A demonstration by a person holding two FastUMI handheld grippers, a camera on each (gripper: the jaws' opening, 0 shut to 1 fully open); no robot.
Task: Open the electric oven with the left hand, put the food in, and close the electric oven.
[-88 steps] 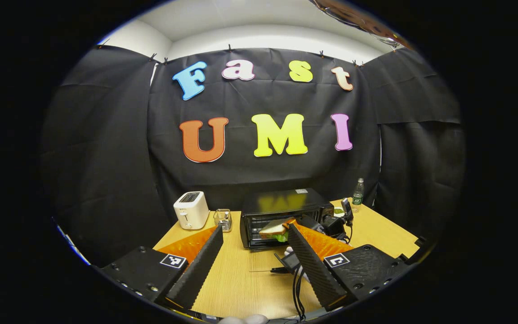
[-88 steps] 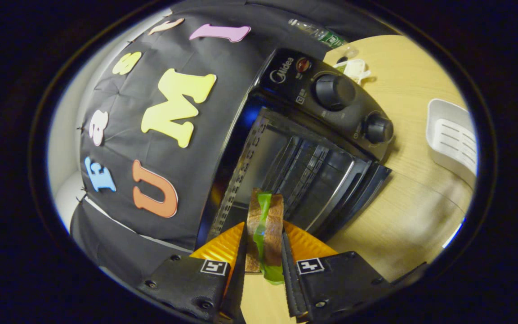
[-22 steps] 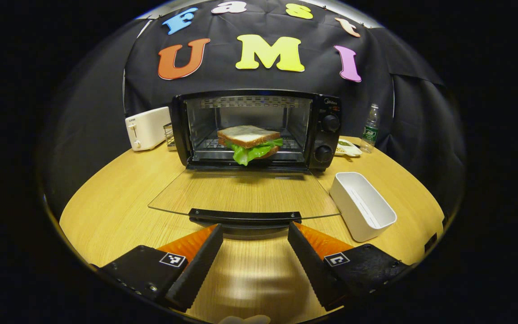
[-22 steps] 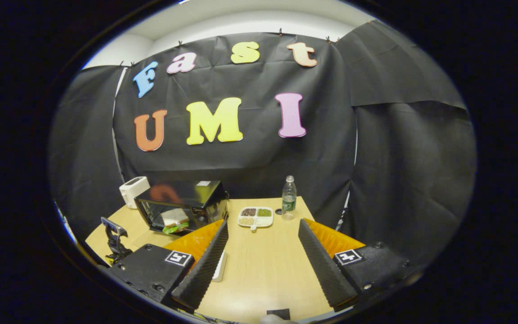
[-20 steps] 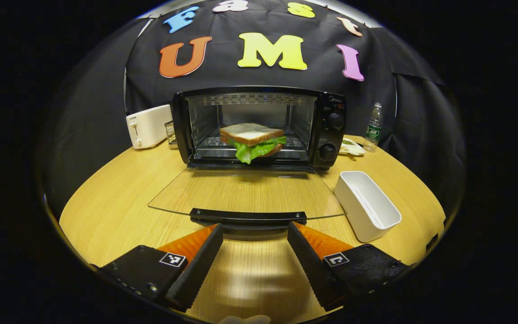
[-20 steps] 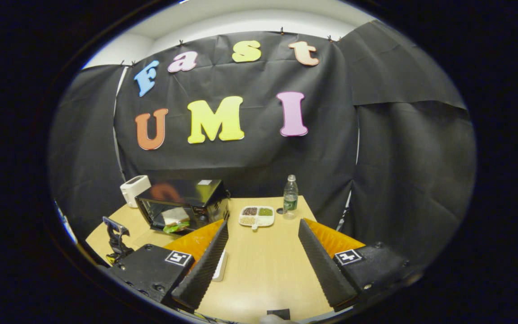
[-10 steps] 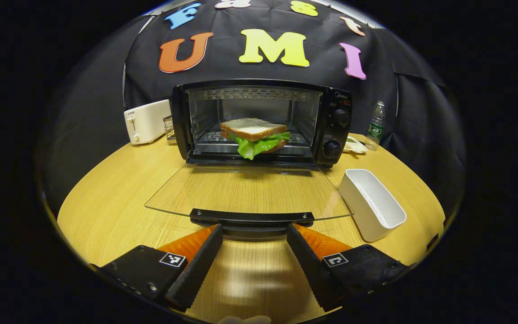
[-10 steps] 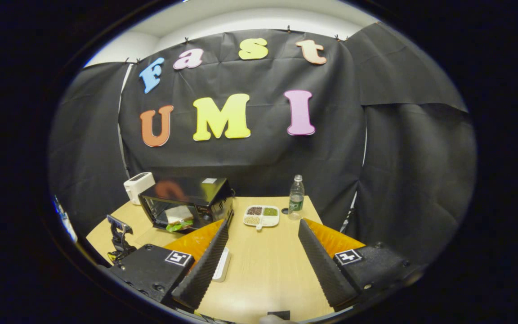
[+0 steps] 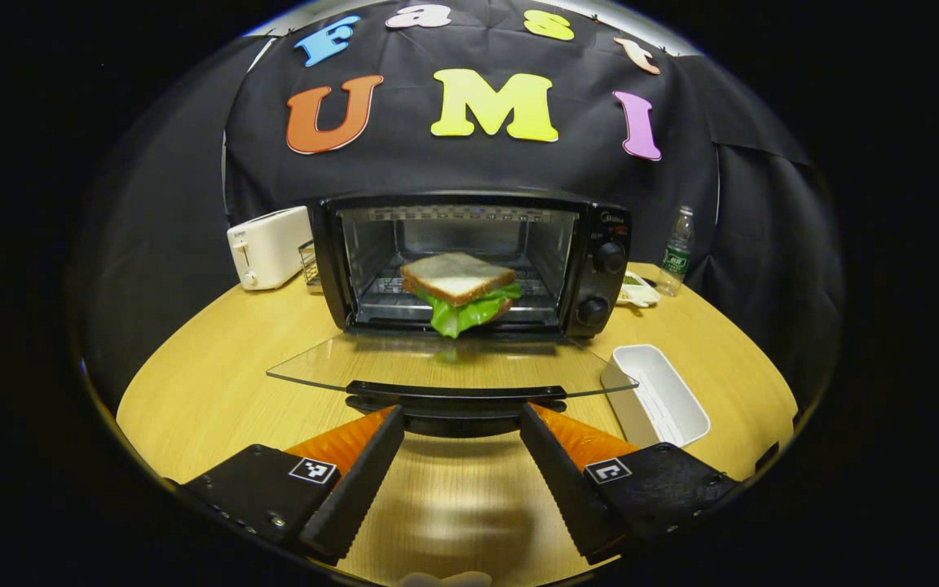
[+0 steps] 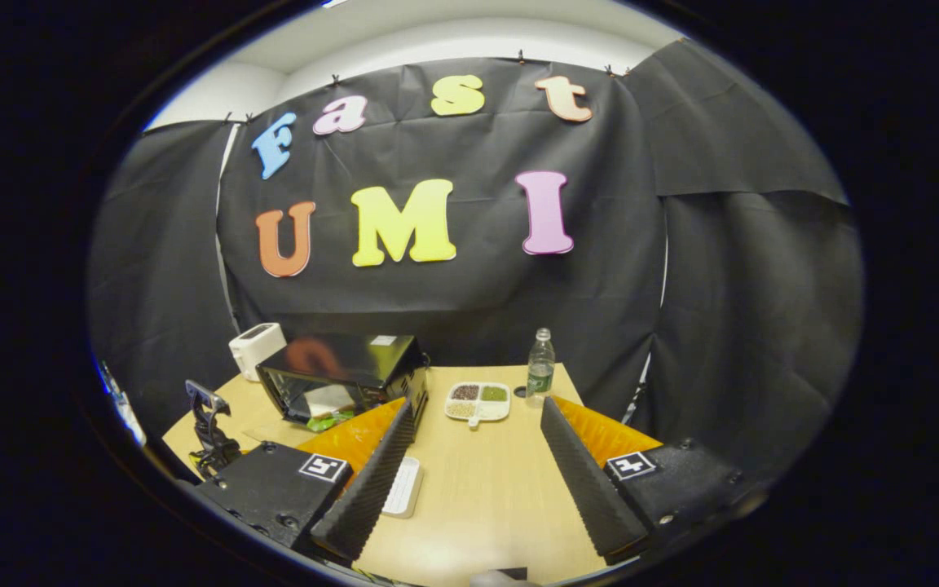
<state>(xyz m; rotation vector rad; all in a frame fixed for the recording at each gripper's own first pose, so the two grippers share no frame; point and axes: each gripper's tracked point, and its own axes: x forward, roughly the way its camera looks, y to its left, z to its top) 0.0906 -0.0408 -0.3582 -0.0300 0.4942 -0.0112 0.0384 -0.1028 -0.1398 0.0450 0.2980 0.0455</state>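
The black electric oven (image 9: 600, 236) stands open at mid-table, with a sandwich (image 9: 461, 289) of bread and green lettuce on its rack. Its glass door (image 9: 437, 363) hangs partly raised off the table, the black handle (image 9: 457, 391) nearest me. My left gripper (image 9: 461, 412) is open, its fingers just under and to either side of the handle, gripping nothing. In the right gripper view my right gripper (image 10: 478, 408) is open and empty, held back high over the table's right side. From there the oven (image 10: 347, 371), the sandwich (image 10: 329, 403) and the left gripper (image 10: 209, 432) lie at lower left.
A white rectangular tray (image 9: 657, 403) sits right of the door. Left of the oven stand a white toaster (image 9: 267, 246) and a small wire rack (image 9: 309, 261). A divided dish (image 10: 478, 399) and a water bottle (image 10: 540, 363) are at the back right.
The sandwich went from my right gripper into the oven, and the right gripper drew back open. The left gripper came to the door handle. The glass door has now tipped up off the table.
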